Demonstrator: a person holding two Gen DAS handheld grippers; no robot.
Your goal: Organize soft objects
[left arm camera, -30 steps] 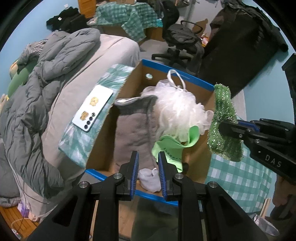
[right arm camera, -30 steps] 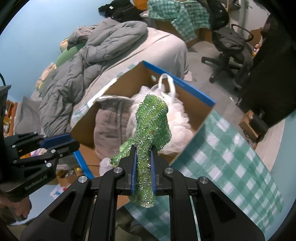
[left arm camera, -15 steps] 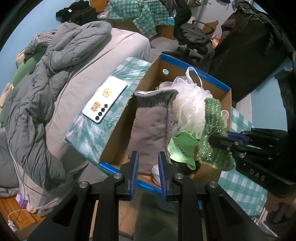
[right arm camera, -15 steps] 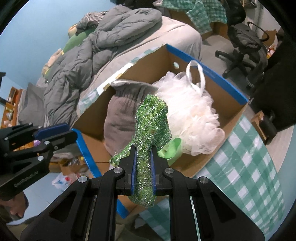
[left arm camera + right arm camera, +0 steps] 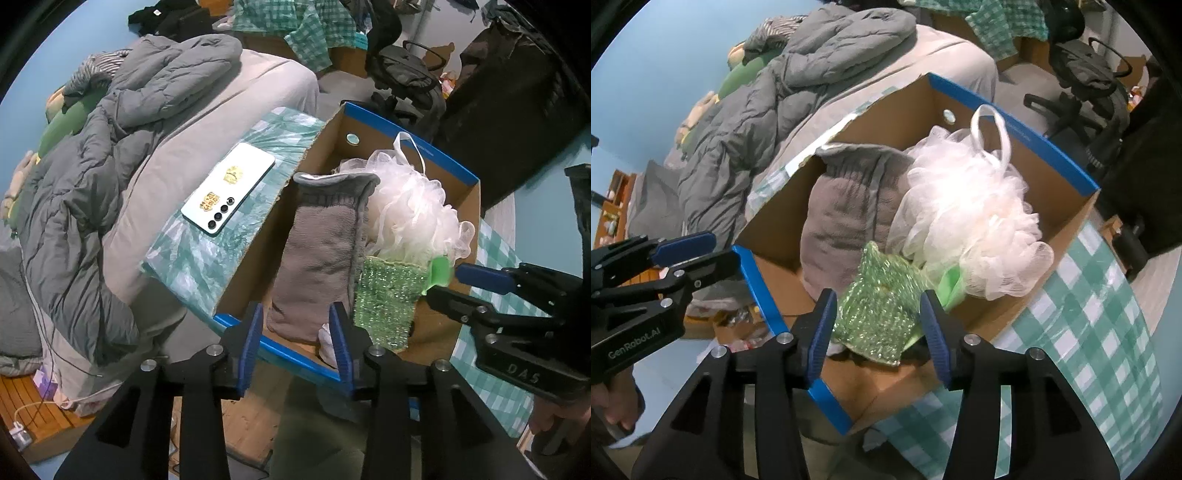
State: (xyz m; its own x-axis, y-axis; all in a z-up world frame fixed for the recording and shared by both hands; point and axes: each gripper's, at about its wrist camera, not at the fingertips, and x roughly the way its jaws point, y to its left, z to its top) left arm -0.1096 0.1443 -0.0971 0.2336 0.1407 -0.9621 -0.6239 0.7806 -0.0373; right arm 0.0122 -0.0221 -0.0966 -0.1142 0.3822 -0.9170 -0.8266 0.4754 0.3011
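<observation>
Both jaws are opening, my right gripper (image 5: 877,325) nearer the glittery green scrubber (image 5: 879,317), loose between them inside the cardboard box (image 5: 1015,122).

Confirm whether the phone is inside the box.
No: the phone lies on the checked flap outside the box.

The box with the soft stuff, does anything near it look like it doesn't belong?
Yes: a white phone lies on the box's folded-out checked flap. It is hard, not soft, and outside the box.
</observation>
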